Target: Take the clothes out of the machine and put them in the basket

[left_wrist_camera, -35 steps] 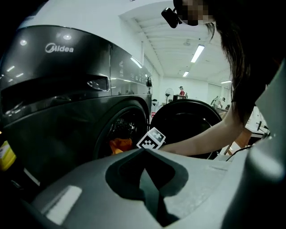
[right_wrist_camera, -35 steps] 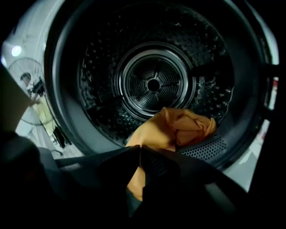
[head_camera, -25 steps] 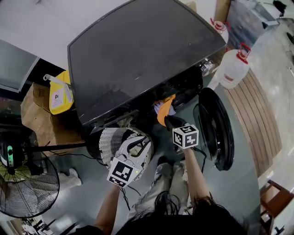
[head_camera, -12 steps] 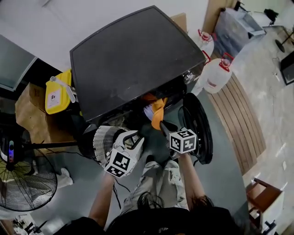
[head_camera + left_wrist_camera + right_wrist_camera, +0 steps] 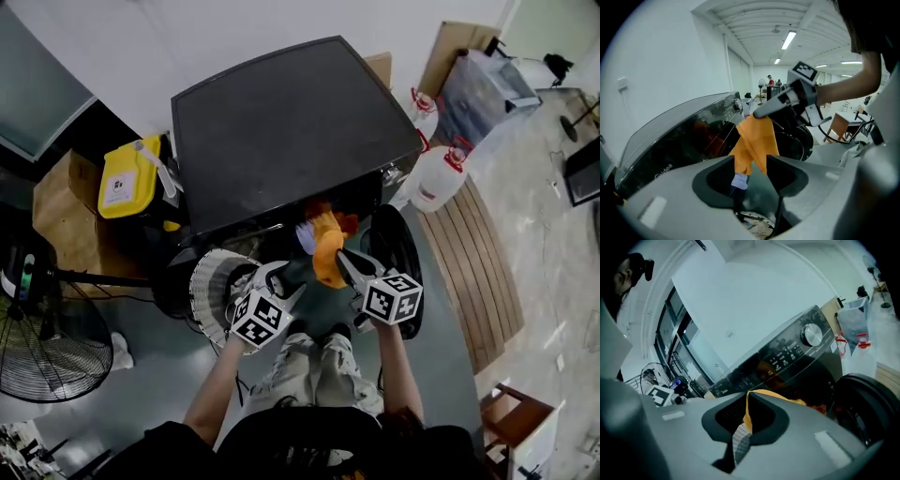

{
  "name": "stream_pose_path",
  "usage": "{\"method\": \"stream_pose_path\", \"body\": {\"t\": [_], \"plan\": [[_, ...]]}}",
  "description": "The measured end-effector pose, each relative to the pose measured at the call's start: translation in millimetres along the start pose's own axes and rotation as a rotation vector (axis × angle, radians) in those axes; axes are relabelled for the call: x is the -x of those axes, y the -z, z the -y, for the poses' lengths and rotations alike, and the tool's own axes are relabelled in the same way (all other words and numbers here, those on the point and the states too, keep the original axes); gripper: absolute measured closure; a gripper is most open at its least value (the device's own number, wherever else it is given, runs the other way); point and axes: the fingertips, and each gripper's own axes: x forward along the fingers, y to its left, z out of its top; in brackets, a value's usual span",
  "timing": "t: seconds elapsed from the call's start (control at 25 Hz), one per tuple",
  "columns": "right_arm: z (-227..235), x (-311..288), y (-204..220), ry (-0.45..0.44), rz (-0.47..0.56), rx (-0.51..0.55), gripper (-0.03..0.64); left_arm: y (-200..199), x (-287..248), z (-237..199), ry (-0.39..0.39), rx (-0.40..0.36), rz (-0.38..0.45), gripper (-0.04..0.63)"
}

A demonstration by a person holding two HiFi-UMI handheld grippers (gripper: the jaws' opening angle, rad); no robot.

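Before washer [image 5: 281, 122], right gripper [image 5: 345, 262] clamps orange garment [image 5: 326, 251].

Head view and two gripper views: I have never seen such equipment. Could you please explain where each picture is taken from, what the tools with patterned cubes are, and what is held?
A person, not a robot, holds a two-jaw tool in each hand; the patterned cubes are parts of these tools. The head view comes from a camera on the person's head. It looks down on a dark washing machine with its round door open and a white basket beside it. Each gripper view looks along one tool's own jaws. The right gripper is shut on an orange cloth that hangs before the machine's opening. The left gripper is open and holds nothing, close to the cloth.
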Motion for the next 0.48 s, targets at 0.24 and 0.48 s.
{"method": "stream_pose_path", "body": {"t": [0.24,0.48], "plan": [[-34,28,-39,-0.031,0.068,0.031,0.58,15,-8,2,0.029,-0.004,-0.04,0.353],[-66,57,-91,-0.113,0.158,0.053,0.58,12,-31,6,0.066,-0.034,-0.048,0.299]]}}
